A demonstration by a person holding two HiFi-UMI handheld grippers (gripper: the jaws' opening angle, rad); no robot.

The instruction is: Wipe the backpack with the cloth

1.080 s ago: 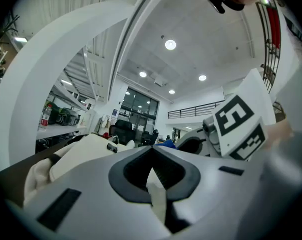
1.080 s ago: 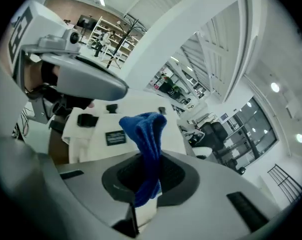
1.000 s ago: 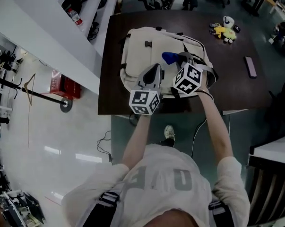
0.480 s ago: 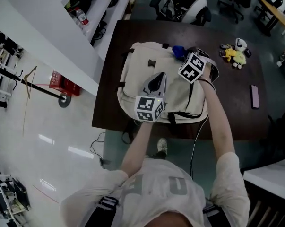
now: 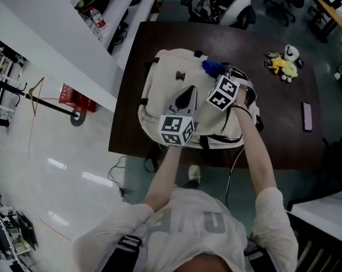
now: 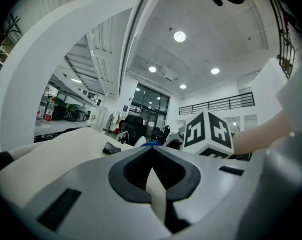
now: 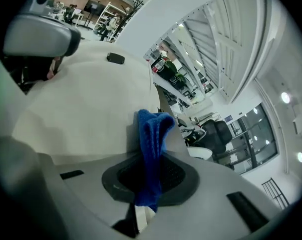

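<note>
Two-gripper wiping stroke, judged under way: right gripper [image 5: 215, 76] clamps cloth [image 5: 210, 67] at backpack's [image 5: 165, 78] far edge; left gripper [image 5: 185, 98], closed and empty, at its centre. Next: drag cloth across fabric.

Cream backpack [image 5: 171, 92], blue cloth [image 7: 152, 134], dark brown table [image 5: 273, 112].
The backpack is plain cream with black buckles and black strap trim; the cloth is bright blue with a ribbed knit pattern. The left gripper [image 6: 153, 170] and right gripper [image 7: 145, 176] are pale grey with black jaw linings, each bearing a cube of black-and-white square markers. The toy [image 5: 281, 61] is yellow and white, the crate [image 5: 74, 98] red.
</note>
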